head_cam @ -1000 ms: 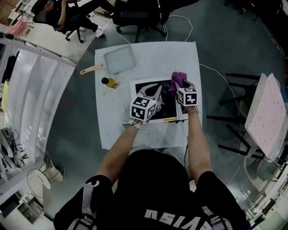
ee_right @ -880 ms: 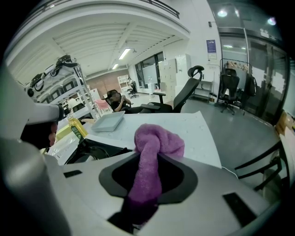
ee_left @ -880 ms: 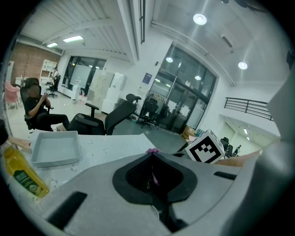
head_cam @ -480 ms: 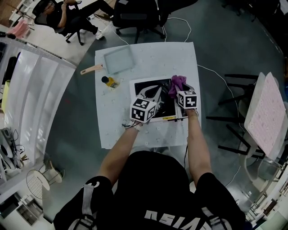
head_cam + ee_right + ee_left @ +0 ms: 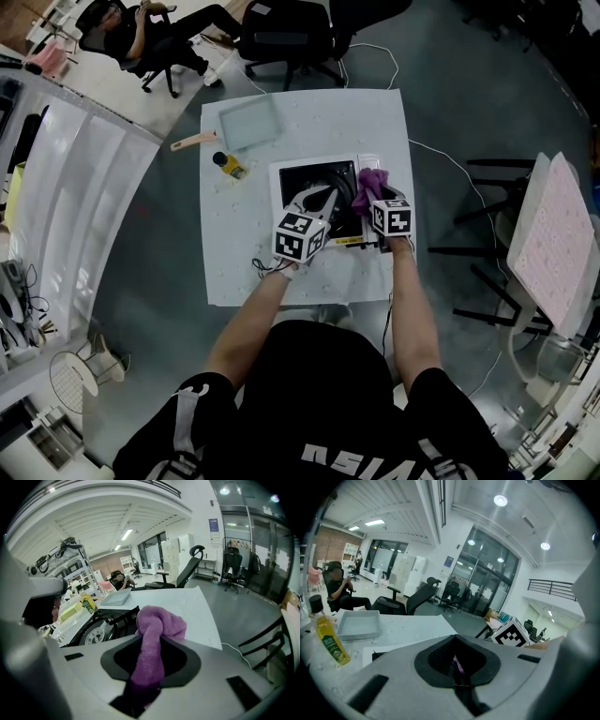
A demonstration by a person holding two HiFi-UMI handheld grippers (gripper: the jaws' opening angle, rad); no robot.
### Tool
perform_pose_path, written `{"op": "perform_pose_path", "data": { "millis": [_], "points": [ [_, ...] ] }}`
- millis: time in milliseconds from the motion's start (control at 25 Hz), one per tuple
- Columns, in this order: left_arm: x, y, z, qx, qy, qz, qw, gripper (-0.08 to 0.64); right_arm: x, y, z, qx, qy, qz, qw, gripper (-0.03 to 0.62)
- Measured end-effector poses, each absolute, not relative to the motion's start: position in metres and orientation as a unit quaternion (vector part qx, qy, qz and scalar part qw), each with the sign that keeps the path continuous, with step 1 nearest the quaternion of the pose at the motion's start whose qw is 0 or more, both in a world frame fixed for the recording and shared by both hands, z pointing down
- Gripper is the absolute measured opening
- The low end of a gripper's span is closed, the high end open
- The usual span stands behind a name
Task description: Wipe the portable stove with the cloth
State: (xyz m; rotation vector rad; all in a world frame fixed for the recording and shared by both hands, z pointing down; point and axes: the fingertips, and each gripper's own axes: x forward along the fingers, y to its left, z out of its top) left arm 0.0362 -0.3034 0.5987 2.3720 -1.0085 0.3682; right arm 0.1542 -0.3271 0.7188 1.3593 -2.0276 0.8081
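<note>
Right tongs [image 5: 372, 195] are clamped on the purple cloth [image 5: 373, 178]. In the right gripper view a twisted strand of it runs down between the jaws and the rest bunches up in a lump just past the tips. The cloth sits over the right-hand part of the portable stove [image 5: 298, 180], next to the black burner grate, though I can't tell if it's actually pressed onto the surface.

Left tongs [image 5: 317, 199] are clenched with nothing in them. The jaws meet in a line in the left gripper view, with only a sliver of purple showing through the gap behind them. They're angled down over the front-middle of the stove, just left of the cloth.

The stove is on the near right part of the white bench [image 5: 309, 112]. Farther back on the left there's a shallow pale tray [image 5: 248, 122], something with a wooden handle [image 5: 192, 142] beside it, and a small yellow bottle [image 5: 228, 166] with a dark cap between the tray and the stove. Beyond the bench, a person [image 5: 131, 23] sits in an office chair.
</note>
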Motion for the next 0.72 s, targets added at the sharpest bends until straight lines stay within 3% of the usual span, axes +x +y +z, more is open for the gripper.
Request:
{"op": "perform_pose_path", "data": {
  "millis": [720],
  "points": [
    [0.045, -0.226, 0.587, 0.872, -0.396, 0.127, 0.258, 0.009, 0.176, -0.245, 0.719, 0.495, -0.763, 0.306, 0.282, 0.107]
  ]
}}
